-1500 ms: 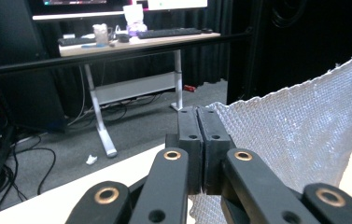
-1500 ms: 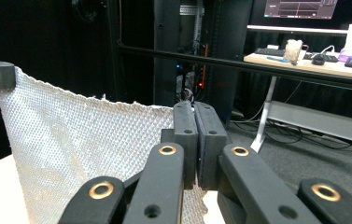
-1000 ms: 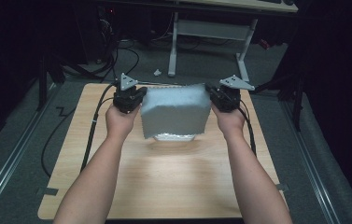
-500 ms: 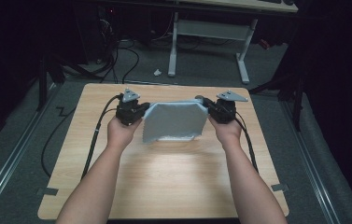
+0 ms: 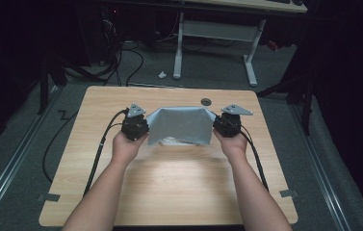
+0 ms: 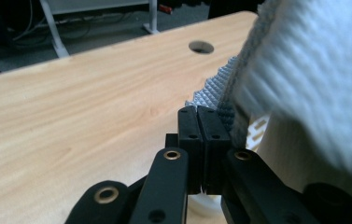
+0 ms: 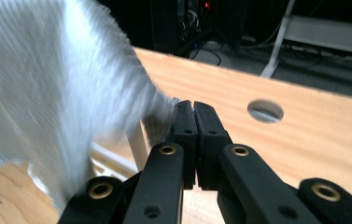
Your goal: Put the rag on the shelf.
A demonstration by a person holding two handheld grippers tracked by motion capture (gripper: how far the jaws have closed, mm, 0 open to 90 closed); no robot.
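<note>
A light grey textured cloth (image 5: pixel 179 126) hangs spread between both grippers, its lower edge touching the wooden table (image 5: pixel 179 192). My left gripper (image 5: pixel 145 127) holds the cloth's left upper corner, and my right gripper (image 5: pixel 215 124) holds the right upper corner. In the left gripper view the jaws (image 6: pixel 197 116) are pressed together, with the cloth (image 6: pixel 304 70) rising on their right. The right gripper view shows its gripper (image 7: pixel 193 109) shut too, the cloth (image 7: pixel 47 84) draping to the left, blurred.
A round hole (image 5: pixel 206 101) sits in the table just beyond the cloth. Black cables (image 5: pixel 99 149) trail from the grippers along the table. A white desk frame (image 5: pixel 213 33) stands on the floor past the far edge.
Both grippers have come down toward the table with the cloth. The cloth, held high before, now hangs low with its bottom edge on the wood.
</note>
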